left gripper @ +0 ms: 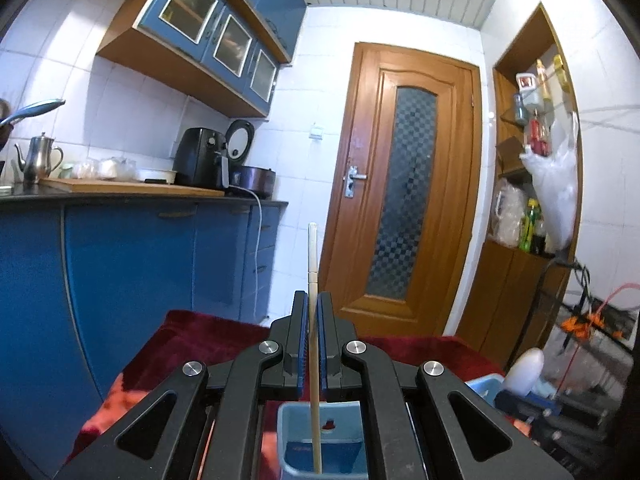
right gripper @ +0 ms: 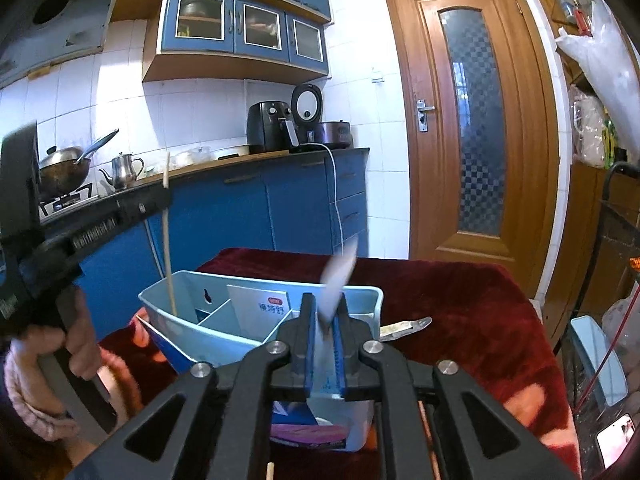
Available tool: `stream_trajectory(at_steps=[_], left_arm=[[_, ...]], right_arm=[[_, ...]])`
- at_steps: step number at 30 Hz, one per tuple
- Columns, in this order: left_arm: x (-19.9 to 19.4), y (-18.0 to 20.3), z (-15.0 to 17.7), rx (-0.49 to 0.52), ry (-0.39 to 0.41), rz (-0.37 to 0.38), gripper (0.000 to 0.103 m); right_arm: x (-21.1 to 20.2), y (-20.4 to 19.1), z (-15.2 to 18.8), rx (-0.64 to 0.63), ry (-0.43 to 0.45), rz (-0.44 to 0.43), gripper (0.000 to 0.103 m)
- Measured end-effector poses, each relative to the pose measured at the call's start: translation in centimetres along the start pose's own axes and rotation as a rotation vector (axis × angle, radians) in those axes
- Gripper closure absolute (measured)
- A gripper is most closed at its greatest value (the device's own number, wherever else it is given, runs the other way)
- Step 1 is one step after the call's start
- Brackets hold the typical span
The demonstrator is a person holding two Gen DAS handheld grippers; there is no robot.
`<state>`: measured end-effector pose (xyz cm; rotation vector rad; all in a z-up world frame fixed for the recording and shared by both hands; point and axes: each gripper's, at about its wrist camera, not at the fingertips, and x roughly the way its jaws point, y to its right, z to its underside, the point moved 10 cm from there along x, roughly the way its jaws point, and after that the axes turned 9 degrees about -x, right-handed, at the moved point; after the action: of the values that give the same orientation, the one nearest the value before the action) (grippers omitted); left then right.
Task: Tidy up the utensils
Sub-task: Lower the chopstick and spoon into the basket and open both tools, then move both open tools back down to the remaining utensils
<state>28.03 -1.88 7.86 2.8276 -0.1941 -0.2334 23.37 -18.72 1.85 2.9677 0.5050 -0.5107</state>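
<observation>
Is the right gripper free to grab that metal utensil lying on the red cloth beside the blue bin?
Probably not yet: the right gripper has a blurred white utensil between its fingers. The metal utensil itself lies uncovered, right of the blue bin.

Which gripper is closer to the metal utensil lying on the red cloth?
Right. The right gripper sits just left of the metal utensil; the left gripper is far across the blue organizer.

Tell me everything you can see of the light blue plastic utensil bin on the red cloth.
The light blue plastic utensil bin is a rectangular open-topped tub with inner dividers and a keyhole hanging slot in one wall. It sits upright on the dark red velvety cloth. A thin wooden chopstick, clamped in the left gripper, reaches down into its end compartment. A printed white card leans inside.
</observation>
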Motion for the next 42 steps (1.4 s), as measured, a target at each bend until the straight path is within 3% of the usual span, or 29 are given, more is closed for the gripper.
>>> stream_trajectory(at_steps=[3,9,13,14,22,32,42], left_arm=[[-0.1,-0.1,1.3,0.009,-0.029,-0.001,0.098],[-0.8,-0.4,2.9,0.011,-0.092,0.008,0.095],[-1.5,-0.4,3.4,0.008,-0.128,0.021,0.068],[-1.8,-0.4,3.4,0.003,-0.13,0.027,0.066],[-5.2,0.6,3.1,0.057,-0.165,0.044,0.065],[-10.4,2.4,4.8,0.155,-0.259,0.064,0.065],[-13.9,2.7,9.0,0.192,-0.431,0.069,0.065]], right_arm=[[-0.5,-0.2,-0.1,0.008,0.001,-0.013,0.07],[-1.6,-0.1,-0.7,0.024,0.018,-0.008,0.062],[-2.9,-0.2,-1.4,0.03,0.041,0.006,0.057],[-3.2,-0.2,-1.6,0.031,0.046,0.008,0.057],[-6.0,-0.7,-2.0,0.046,0.048,0.021,0.056],[-9.2,-2.6,-0.2,0.06,-0.017,0.01,0.056],[-11.9,-4.7,3.2,0.075,-0.101,0.01,0.056]])
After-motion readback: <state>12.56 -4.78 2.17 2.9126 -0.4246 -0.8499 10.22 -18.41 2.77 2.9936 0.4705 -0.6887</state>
